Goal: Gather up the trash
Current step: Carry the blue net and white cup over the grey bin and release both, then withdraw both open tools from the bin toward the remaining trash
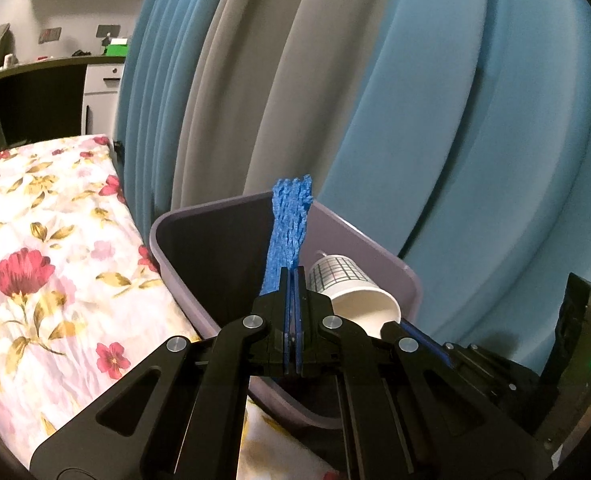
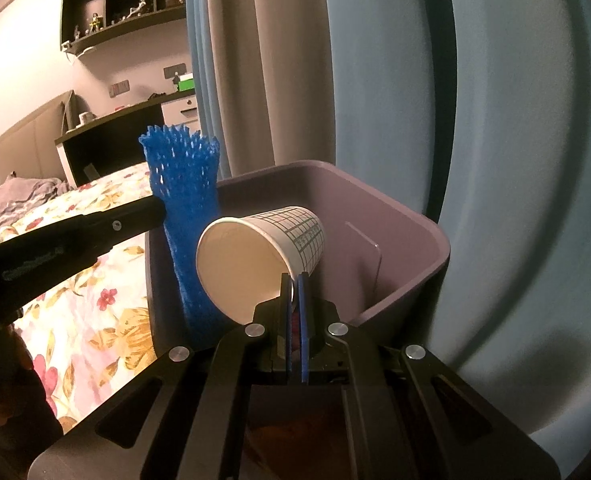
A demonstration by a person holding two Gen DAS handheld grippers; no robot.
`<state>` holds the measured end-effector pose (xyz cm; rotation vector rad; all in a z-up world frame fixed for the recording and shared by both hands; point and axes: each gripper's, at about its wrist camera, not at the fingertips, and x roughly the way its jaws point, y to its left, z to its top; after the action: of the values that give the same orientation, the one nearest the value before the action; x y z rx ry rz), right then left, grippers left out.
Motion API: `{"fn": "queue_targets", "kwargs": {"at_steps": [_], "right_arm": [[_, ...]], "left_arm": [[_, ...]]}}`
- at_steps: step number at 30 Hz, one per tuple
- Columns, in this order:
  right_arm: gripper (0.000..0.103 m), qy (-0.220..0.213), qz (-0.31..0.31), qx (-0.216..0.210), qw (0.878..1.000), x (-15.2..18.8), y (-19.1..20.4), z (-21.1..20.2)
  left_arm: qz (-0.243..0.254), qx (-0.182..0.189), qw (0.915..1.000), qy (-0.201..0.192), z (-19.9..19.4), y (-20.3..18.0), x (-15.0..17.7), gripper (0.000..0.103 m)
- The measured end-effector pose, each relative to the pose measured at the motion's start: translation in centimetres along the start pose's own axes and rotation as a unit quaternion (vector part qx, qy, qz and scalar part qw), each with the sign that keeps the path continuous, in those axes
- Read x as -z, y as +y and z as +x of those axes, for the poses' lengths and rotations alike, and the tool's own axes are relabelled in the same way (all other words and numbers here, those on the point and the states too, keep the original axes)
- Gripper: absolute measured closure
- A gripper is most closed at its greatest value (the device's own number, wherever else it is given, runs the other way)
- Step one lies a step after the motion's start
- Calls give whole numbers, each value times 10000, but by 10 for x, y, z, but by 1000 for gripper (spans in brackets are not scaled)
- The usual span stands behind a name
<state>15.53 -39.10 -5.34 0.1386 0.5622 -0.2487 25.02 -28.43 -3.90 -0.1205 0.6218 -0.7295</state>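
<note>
Above the purple bin, beside floral bedding, left tongs pinch blue netting, right tongs pinch paper cup.

Left gripper clamped tight, fingers together. Right gripper pinched nearly closed, raised just beside left.

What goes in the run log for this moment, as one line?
left hand-held gripper: shut on net | right hand-held gripper: shut on cup rim | both over bin | nothing released

One blue foam net sleeve and one paper cup are in view. There is one purple bin and two grippers, the left gripper and the right gripper.
</note>
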Motion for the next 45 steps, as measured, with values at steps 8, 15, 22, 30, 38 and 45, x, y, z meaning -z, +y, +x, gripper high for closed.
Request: {"fn": "queue_targets", "kwargs": {"at_steps": [8, 15, 22, 30, 38, 45], "right_arm": [[99, 54, -14, 28, 10000, -3, 2, 3], [61, -109, 131, 114, 9998, -2, -5, -7], [30, -599, 205, 239, 9977, 0, -4, -45], [17, -865, 94, 70, 9962, 8, 31, -77], [16, -797, -149, -471, 9956, 23, 87, -91], [15, -727, -404, -758, 9936, 30, 128, -95]], "left_arm": [[19, -180, 9998, 75, -5, 5, 6, 61], [-127, -611, 9979, -148, -32, 20, 9, 20], [-72, -1296, 9910, -335, -81, 31, 25, 11], [-350, -2151, 9741, -600, -158, 63, 51, 11], [-682, -3025, 9475, -782, -232, 111, 81, 11], [-1037, -3344, 9325, -886, -271, 141, 96, 10]]}}
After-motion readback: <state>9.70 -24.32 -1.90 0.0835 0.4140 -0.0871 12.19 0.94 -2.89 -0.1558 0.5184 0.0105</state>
